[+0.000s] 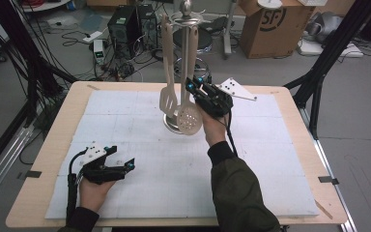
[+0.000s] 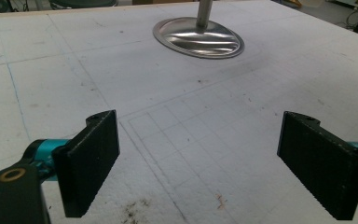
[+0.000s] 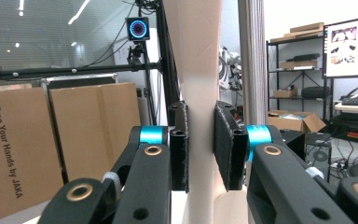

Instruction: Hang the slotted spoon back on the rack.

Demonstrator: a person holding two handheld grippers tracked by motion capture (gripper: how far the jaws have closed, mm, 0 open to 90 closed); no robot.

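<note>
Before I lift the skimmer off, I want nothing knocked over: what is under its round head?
Under the skimmer head sits the stand's steel base, on the white mat. The head covers most of the base, so anything lying there is hidden.

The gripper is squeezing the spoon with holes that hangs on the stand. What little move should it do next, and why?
Probably lift it a little. The right gripper is shut on the handle of the spoon, which hangs from the top of the stand, so it likely must rise before it can come away. The left gripper waits open.
</note>
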